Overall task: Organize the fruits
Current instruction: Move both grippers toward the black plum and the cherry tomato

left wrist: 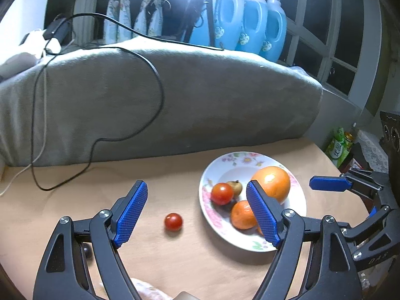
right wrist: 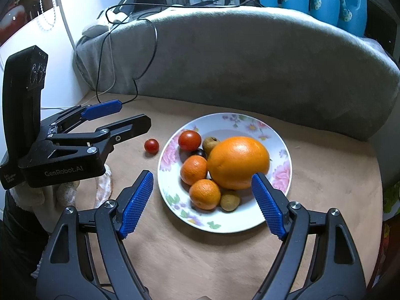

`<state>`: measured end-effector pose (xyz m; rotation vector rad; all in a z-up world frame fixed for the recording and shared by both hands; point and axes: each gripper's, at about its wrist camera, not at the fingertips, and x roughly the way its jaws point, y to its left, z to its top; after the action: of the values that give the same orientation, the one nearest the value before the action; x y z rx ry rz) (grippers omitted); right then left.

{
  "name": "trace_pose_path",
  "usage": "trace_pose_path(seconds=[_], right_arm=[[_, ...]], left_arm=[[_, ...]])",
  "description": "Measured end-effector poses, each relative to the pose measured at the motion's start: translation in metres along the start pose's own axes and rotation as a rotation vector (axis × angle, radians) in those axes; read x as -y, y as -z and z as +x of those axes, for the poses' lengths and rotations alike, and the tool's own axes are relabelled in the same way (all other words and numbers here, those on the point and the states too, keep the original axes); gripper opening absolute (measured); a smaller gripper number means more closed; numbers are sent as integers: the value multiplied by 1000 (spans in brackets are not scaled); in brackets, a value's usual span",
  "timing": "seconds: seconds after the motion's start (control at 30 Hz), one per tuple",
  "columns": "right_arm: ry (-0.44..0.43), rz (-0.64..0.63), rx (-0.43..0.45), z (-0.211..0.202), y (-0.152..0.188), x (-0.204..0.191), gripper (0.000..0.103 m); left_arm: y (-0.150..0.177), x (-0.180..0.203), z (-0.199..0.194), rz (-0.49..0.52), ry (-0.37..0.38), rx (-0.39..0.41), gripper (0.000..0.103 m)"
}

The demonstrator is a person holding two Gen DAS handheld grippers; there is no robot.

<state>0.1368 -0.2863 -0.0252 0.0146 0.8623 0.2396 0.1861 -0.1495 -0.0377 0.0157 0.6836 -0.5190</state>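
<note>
**Both jaws released, one tomato loose on the table**

Jaws on your left gripper [left wrist: 197, 212] stand wide apart with nothing between the blue pads; the small red cherry tomato [left wrist: 173, 221] lies on the tan tabletop [left wrist: 175, 262] at lower centre of the left wrist view, in the gap ahead of them and touching neither pad. Your right gripper [right wrist: 202, 202] is released too, its pads spread to either side of the near rim of the white flower-patterned plate [right wrist: 282, 150], gripping nothing.

On that plate, centre of the right wrist view, sit a large orange [right wrist: 238, 162], two small mandarins [right wrist: 193, 170], a bigger red tomato [right wrist: 189, 140], two brownish round fruits [right wrist: 230, 200] and a dark one [right wrist: 198, 153] wedged in the middle. The loose tomato lies just beside the plate's left rim, apart from it.

You have bare tabletop below the plate and to its right. A grey cloth-covered bulk [right wrist: 250, 62] closes off the upper edge of the table, with a black cable [left wrist: 160, 87] draped over it and looping onto the tabletop at left. Blue plastic jugs [left wrist: 250, 20] stand behind it.
</note>
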Motion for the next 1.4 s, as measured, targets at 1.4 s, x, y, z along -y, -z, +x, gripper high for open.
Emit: trace_pose_path(seconds=[1.4], right_arm=[[-105,-240,-28,34,-33,-78,83]], left_arm=[[63,-106,-50,-93,-200,-38,81]])
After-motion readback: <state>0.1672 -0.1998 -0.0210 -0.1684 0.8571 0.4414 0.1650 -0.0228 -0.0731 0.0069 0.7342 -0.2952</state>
